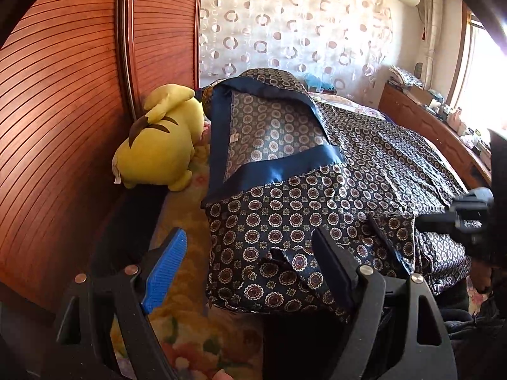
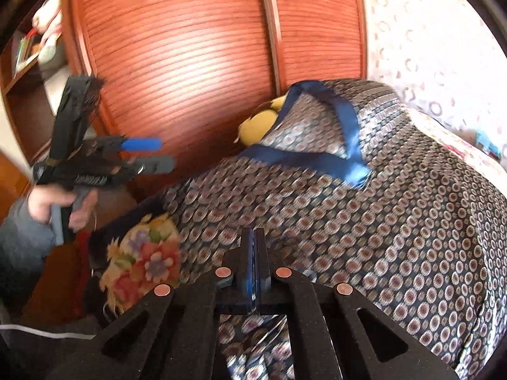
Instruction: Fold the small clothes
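The navy satin garment with a medallion print and plain blue lapel bands (image 1: 317, 196) lies spread over the bed, filling the centre and right of the left wrist view, its collar opened toward the upper middle of the frame so the paler inner side shows. It seems laid flat like this so that its edges can be reached for folding.

The left gripper (image 1: 253, 272) stands wide open at the bottom of its own view, its blue-padded finger (image 1: 164, 272) over the floral bedspread (image 1: 187, 326) and the other over the garment's near hem, holding nothing; I judge it is lined up to take that lower left corner.

The right gripper (image 2: 252, 253) sits at the bottom centre of its view with jaws pressed together; cloth runs beneath them, but whether any is pinched I cannot tell.

A yellow plush toy (image 1: 158, 148) rests at the left against the reddish slatted wardrobe doors (image 1: 63, 110), clear of the work.
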